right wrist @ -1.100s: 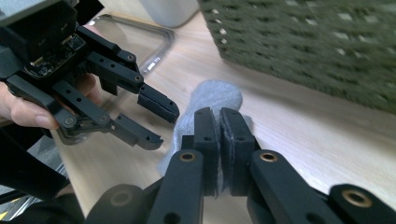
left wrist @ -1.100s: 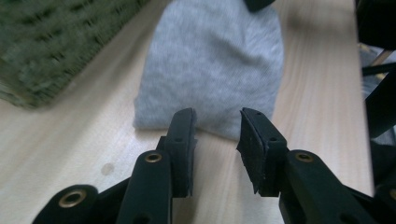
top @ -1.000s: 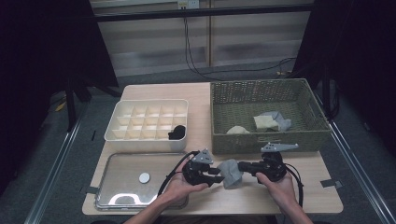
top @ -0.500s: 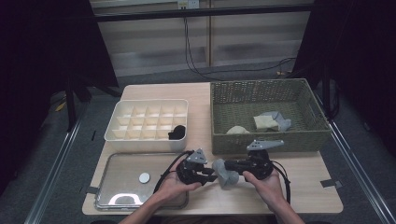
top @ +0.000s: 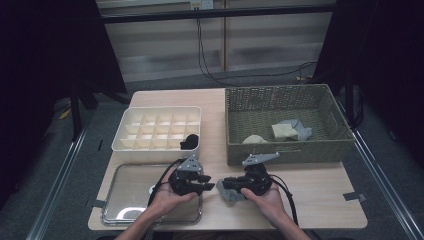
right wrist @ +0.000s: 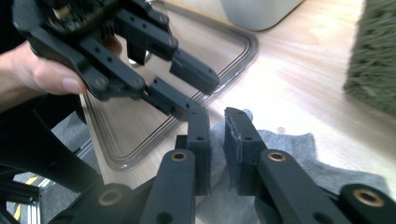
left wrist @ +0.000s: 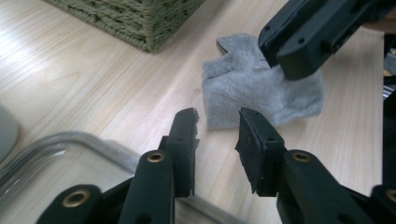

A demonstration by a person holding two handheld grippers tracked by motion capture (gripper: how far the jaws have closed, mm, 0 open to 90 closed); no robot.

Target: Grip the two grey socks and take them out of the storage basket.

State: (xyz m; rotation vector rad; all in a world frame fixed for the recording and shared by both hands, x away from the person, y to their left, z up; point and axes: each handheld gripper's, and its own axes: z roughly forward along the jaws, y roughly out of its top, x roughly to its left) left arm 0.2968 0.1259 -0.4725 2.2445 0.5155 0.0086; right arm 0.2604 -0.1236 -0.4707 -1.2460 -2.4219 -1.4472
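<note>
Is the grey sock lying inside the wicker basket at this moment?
No, the grey sock lies on the wooden table in front of the wicker basket, under the right gripper.

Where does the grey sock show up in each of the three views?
High view: grey sock low centre, at the right gripper.
Left gripper view: upper right, on the table beyond the jaws.
Right gripper view: bottom centre, under the jaws.
Shared landmark: the metal tray.

Sock (top: 231, 191) on table (top: 320, 200), tray (top: 125, 200) left, basket (top: 285, 150) behind.
</note>
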